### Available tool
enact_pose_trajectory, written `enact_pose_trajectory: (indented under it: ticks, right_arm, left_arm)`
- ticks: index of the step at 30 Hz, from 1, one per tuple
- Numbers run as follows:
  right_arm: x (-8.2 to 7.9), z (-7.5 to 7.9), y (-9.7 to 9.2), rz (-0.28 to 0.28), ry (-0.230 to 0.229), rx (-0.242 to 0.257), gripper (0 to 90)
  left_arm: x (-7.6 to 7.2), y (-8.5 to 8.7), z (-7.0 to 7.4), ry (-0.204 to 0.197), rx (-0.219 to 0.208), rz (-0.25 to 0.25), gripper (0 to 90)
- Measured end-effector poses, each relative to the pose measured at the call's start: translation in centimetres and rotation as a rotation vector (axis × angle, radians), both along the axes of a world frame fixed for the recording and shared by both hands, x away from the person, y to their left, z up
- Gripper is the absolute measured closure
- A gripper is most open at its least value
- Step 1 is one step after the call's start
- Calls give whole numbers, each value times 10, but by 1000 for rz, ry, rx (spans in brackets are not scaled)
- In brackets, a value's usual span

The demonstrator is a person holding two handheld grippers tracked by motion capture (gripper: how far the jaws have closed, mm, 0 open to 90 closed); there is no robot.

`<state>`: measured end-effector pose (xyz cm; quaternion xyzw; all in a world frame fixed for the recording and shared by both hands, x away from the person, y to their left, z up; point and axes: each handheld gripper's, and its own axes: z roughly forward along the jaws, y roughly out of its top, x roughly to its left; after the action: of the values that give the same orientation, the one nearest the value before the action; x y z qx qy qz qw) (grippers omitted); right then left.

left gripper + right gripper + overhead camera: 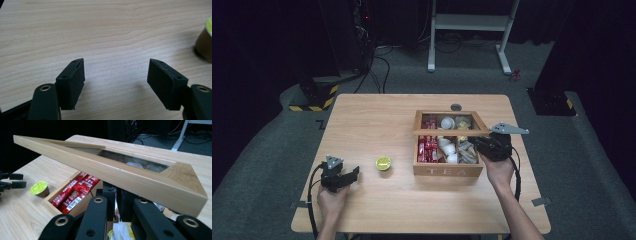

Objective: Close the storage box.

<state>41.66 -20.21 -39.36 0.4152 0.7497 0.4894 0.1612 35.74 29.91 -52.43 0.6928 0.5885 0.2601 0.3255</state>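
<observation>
A wooden tea box stands right of the table's middle, with red packets, white pods and sachets in its compartments. Its glass-paned lid is tilted up above the box. My right gripper sits under the lid's front rail at the box's right side. Its jaws are shut together and their tips are hidden behind the rail. A green-topped capsule stands on the table left of the box. My left gripper hovers low beside it, open, with bare wood between its fingers. The capsule lies off to its right.
The table has bare wood across its left half and front. A dark round hole sits behind the box. On the floor beyond stand a white desk frame and a yellow-and-black striped base.
</observation>
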Motion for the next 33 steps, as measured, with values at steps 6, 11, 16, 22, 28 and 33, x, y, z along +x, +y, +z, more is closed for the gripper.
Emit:
enact_pose_trajectory:
  ticks: [6, 11, 16, 22, 28, 33]
  right_arm:
    - [-2, -2, 0, 0, 3, -2, 851]
    - [-4, -5, 0, 0, 2, -6, 849]
    - [-7, -9, 0, 3, 6, -3, 840]
    - [-10, -15, -1, 6, 12, 1, 838]
    - [-15, -23, -2, 7, 21, -4, 837]
    - [-18, -30, -2, 8, 32, -11, 831]
  left_arm:
    - [2, -1, -3, 21, 33, -3, 295]
    - [1, -1, -4, 11, 29, 0, 287]
    - [1, -1, -4, 13, 28, 7, 273]
    - [1, -2, -4, 12, 26, 13, 271]
    - [1, -2, -5, 12, 24, 13, 269]
    - [1, -2, -4, 15, 25, 10, 264]
